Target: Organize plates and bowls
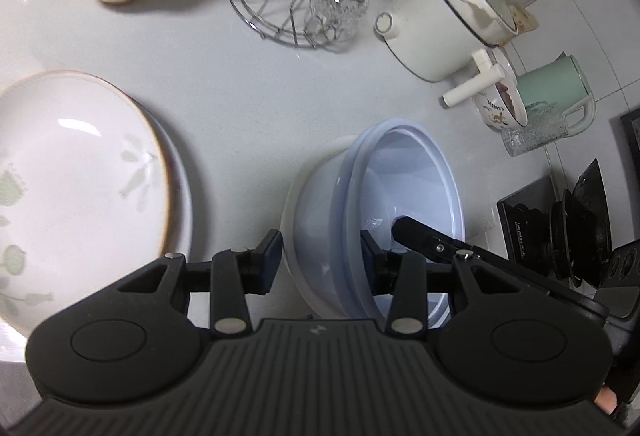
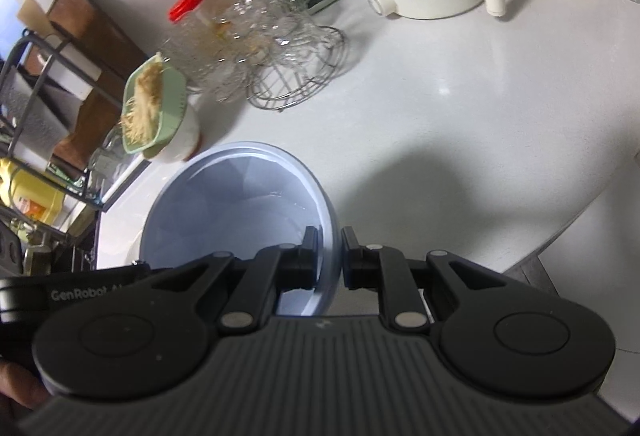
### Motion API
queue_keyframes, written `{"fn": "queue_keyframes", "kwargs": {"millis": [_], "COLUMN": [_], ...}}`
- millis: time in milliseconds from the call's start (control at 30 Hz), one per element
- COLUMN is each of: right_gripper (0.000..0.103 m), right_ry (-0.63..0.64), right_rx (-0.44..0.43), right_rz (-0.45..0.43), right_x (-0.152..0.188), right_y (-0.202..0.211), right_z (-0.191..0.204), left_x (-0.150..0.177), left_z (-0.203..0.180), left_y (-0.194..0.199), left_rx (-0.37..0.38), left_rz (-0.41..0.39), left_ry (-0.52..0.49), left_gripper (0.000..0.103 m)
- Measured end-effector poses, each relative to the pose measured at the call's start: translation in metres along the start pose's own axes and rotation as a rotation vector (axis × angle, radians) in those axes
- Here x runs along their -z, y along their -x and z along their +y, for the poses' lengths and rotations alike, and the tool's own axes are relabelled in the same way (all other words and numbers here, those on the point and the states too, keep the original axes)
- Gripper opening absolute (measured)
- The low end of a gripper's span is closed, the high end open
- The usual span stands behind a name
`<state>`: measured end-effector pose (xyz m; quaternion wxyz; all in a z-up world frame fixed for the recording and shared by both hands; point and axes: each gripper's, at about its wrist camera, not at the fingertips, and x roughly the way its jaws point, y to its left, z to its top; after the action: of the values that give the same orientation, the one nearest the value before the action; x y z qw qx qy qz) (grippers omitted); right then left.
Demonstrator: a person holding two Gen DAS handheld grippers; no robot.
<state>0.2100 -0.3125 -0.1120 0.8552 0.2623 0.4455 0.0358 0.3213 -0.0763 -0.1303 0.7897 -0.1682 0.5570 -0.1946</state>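
Tongs right [image 2: 330, 260] pinch the blue bowl [image 2: 224, 196] rim; left tongs [image 1: 320, 260] straddle its nested wall, grip unclear.

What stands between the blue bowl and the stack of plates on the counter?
Nothing visible. In the left wrist view the blue bowl, gripped by the left tool and the right tool, has only bare counter between it and the stack of plates. The wire rack stands farther back.

- A white table [image 2: 460, 108] fills the scene, glossy under overhead light.
- A pale tiled wall [image 1: 592, 8] stands at its far right.
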Motion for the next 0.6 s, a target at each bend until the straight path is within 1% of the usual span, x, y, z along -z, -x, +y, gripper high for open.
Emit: {"fn": "queue_keyframes", "kwargs": {"millis": [167, 267, 467, 600], "right_gripper": [0.016, 0.016, 0.016, 0.016], "right_ry": [0.029, 0.049, 0.097, 0.128], "right_rx": [-0.044, -0.073, -0.137, -0.177], "right_rz": [-0.007, -0.009, -0.001, 0.02], "right_x": [0.003, 0.004, 0.007, 0.009], "right_y": [0.004, 0.009, 0.01, 0.003], "right_z": [0.016, 0.027, 0.054, 0.071], "left_x": [0.006, 0.011, 0.015, 0.02], "left_z": [0.007, 0.008, 0.022, 0.041], "left_y": [0.027, 0.047, 0.079, 0.094], "left_rx": [-0.029, -0.059, -0.095, -0.113], "left_rz": [-0.047, -0.068, -0.116, -0.148], "left_ry": [0.011, -0.007, 0.027, 0.077], "left_gripper": [0.046, 0.046, 0.046, 0.046]}}
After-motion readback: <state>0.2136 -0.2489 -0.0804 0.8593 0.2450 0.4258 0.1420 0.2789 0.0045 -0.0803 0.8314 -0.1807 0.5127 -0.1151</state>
